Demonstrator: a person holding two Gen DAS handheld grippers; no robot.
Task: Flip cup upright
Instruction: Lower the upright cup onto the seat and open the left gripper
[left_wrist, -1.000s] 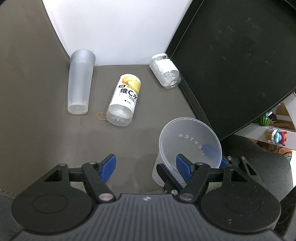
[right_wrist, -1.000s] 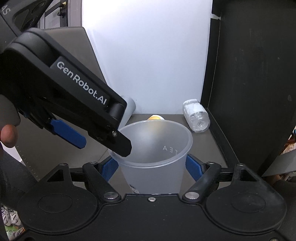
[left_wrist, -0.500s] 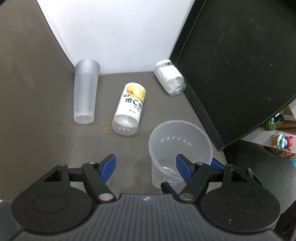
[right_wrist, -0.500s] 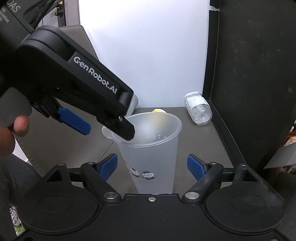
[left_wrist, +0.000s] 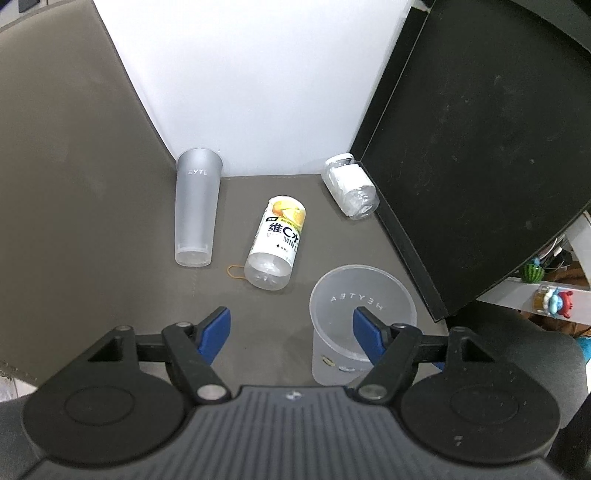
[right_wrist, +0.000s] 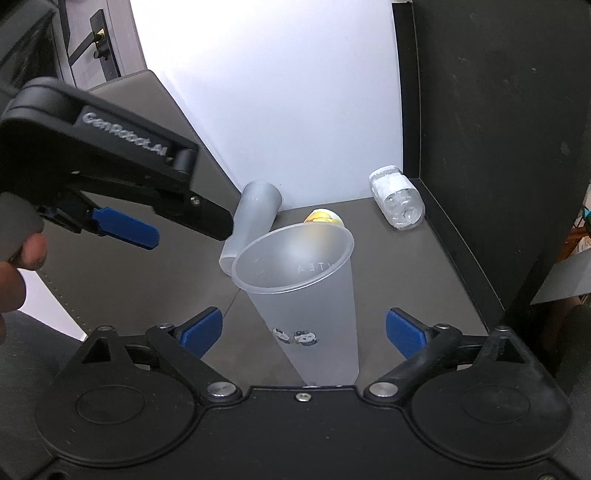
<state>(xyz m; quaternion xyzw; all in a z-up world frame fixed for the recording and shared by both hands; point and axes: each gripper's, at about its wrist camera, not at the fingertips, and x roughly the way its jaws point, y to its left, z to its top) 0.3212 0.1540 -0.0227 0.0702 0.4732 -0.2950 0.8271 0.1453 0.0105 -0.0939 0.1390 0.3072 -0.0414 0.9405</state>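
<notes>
Cup (right_wrist: 303, 295) is upright on the surface (left_wrist: 110, 206), mouth up, standing free between the right fingers with a gap on both sides. Looks like the flip is done and the step in hand is the release and back-off.

Left to right:
- Left gripper (left_wrist: 291, 330): fingers apart, holding nothing, above the surface. In the left view its right pad sits in front of the cup rim; can't tell if it touches. In the right view it hangs up and left of the cup.
- Second cup (left_wrist: 195, 214) lies on its side at the back left, well apart.
- Rubber band (left_wrist: 236, 272) lies just beside the base of the bottle (left_wrist: 277, 247), which is on its side mid-surface.
- Cup stands near the front right, close to the black panel (left_wrist: 480, 147).
- Right gripper (right_wrist: 303, 328): fingers wide apart, not touching the cup.
- Clear bottle (left_wrist: 351, 192) lies at the back right against the panel.

To do it well:
- Pull the right gripper straight back along its own axis, no sideways drift, since either pad could clip the wall.
- The cup is tall, light and narrow at the base, so I'd guess it tips easily.
- Lift the left gripper up first, then away from the rim.
- Watch the panel on the right when retreating.
</notes>
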